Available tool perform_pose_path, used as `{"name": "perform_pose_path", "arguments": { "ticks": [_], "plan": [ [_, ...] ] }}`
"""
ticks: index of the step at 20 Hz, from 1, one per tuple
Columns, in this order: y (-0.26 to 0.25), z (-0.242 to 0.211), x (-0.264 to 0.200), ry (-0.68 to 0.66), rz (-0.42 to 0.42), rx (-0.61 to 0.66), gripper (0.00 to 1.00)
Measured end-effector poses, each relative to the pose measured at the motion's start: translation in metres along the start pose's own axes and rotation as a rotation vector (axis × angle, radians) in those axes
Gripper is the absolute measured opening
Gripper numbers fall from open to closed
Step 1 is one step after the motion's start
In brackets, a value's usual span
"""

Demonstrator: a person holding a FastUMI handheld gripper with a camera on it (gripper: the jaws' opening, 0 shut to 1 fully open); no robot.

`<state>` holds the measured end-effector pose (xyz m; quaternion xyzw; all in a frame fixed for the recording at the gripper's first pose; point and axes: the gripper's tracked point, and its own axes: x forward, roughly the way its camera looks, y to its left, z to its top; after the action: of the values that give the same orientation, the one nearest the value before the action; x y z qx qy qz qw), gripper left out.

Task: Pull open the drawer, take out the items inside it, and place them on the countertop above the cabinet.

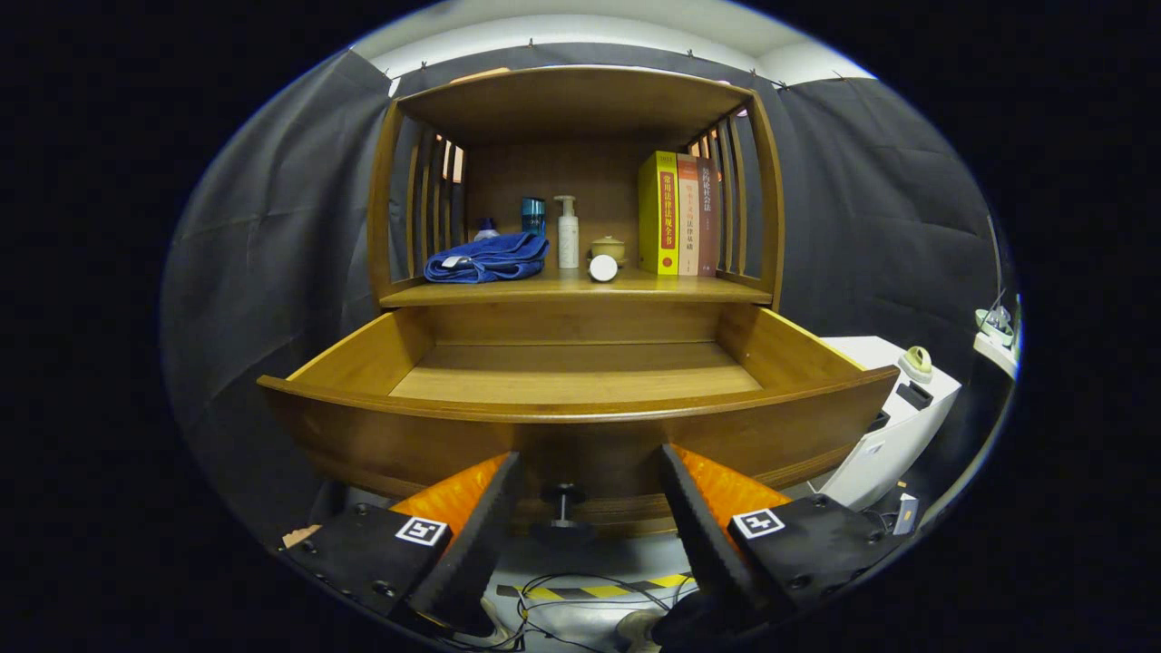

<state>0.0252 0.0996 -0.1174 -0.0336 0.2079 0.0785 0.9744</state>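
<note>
The wooden drawer (580, 426) stands pulled out from the cabinet, and its bare floor (576, 372) shows nothing lying on it. A small dark knob (562, 497) sticks out of the drawer front, between my two fingers and apart from both. My gripper (588, 472) is open, its black pads (490, 517) with orange backs spread on either side of the knob, holding nothing. On the countertop (662, 288) above the drawer lie a folded blue towel (488, 257), a white pump bottle (568, 233), a blue cup (533, 216), a small lidded jar (608, 248) and a round white object (603, 268).
Three upright books (676, 214) stand at the right of the countertop, under the cabinet's slatted top shelf. A white box-like unit (893, 422) sits to the right of the drawer. Cables and yellow-black tape (599, 589) lie on the floor below the fingers.
</note>
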Motion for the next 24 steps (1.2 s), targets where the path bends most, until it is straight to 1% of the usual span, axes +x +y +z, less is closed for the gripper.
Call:
{"name": "perform_pose_path", "arguments": {
  "ticks": [6, 9, 13, 19, 21, 24],
  "plan": [
    [0.005, 0.002, 0.011, -0.004, -0.022, 0.006, 0.99],
    [0.003, 0.003, 0.011, -0.013, -0.022, -0.004, 0.99],
    [0.002, 0.011, 0.025, -0.017, -0.017, -0.002, 0.98],
    [0.000, 0.030, 0.067, -0.030, -0.007, -0.007, 0.99],
    [0.000, 0.043, 0.082, -0.053, 0.000, -0.001, 0.99],
    [0.002, 0.051, 0.111, -0.047, -0.011, -0.014, 0.99]
  ]
}}
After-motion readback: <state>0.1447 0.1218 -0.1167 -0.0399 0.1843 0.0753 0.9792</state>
